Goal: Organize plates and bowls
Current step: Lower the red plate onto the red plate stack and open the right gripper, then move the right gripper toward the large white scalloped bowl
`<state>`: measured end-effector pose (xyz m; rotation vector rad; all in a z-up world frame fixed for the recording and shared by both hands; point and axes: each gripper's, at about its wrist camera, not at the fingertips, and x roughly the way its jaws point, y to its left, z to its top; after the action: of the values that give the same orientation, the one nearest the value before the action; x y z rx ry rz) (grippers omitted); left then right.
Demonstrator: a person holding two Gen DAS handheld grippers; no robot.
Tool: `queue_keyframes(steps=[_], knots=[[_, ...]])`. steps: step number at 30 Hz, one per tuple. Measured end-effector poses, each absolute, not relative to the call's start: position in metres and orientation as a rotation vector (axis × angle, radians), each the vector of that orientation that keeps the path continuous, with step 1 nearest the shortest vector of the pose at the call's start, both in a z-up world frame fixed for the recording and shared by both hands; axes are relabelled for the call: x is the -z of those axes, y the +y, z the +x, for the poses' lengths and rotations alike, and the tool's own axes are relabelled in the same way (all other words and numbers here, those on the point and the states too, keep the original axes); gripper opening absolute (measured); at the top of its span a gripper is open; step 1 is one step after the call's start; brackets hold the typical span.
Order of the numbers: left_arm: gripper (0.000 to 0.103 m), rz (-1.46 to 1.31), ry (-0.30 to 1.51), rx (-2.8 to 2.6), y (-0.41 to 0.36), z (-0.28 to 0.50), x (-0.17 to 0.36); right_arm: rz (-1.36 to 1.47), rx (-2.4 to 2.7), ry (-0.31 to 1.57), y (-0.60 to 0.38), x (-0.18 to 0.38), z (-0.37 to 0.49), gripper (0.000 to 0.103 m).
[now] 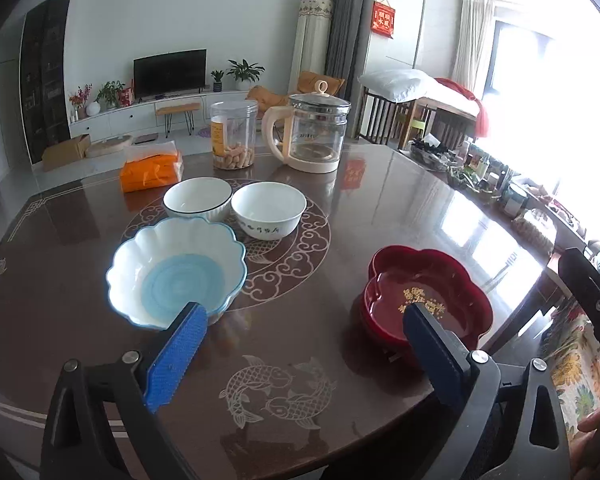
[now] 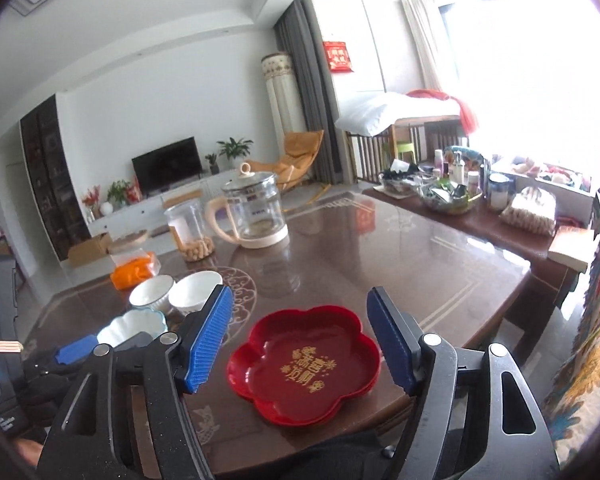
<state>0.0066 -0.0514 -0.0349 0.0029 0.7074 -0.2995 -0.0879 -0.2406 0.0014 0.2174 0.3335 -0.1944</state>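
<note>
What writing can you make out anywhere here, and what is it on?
Red wall hanging: gold Chinese characters, too blurred to quote.
Red flower-shaped dish: gold Chinese characters, upside down, not legible.
White bowl: dark brush-style characters along its side, unreadable.
Glass kettle: a small printed mark, too small to read.
Jar's yellow label: unreadable.

Red wall hanging [image 1: 383, 18] beside the grey curtain [image 1: 342, 16]: gold characters, 順 and 水 discernible. Red flower-shaped plate [image 2: 304, 364]: gold characters, illegible. White bowl [image 1: 269, 210]: dark calligraphy, illegible
</note>
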Motion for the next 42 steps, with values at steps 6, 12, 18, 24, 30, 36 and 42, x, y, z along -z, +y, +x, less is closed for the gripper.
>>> queue_keyframes(steps=[6, 12, 18, 24, 30, 36, 42], knots=[[0.098, 0.074, 0.760, 0.189, -0.024, 0.007, 0.052, 0.024, 0.112, 0.347, -0.178, 0.033, -0.087, 0.073], [0.098, 0.018, 0.787, 0.121, 0.001, 0.014, 0.065, -0.019, 0.081, 0.383, -0.165, 0.049, -0.085, 0.073], [0.098, 0.039, 0.808, 0.083, 0.006, 0.021, 0.074, -0.049, 0.088, 0.404, -0.158, 0.057, -0.084, 0.073], [0.098, 0.036, 0.803, 0.080, 0.011, 0.022, 0.076, -0.038, 0.099, 0.442, -0.161, 0.063, -0.079, 0.073], [0.098, -0.073, 0.755, 0.092, 0.032, 0.016, 0.079, -0.066, 0.104, 0.470, -0.156, 0.067, -0.076, 0.073], [0.098, -0.018, 0.800, 0.096, 0.028, 0.008, 0.094, -0.148, 0.106, 0.425, -0.141, 0.066, -0.086, 0.073], [0.098, -0.050, 0.752, 0.143, 0.027, -0.007, 0.085, -0.216, 0.099, 0.413, -0.128, 0.067, -0.088, 0.078]])
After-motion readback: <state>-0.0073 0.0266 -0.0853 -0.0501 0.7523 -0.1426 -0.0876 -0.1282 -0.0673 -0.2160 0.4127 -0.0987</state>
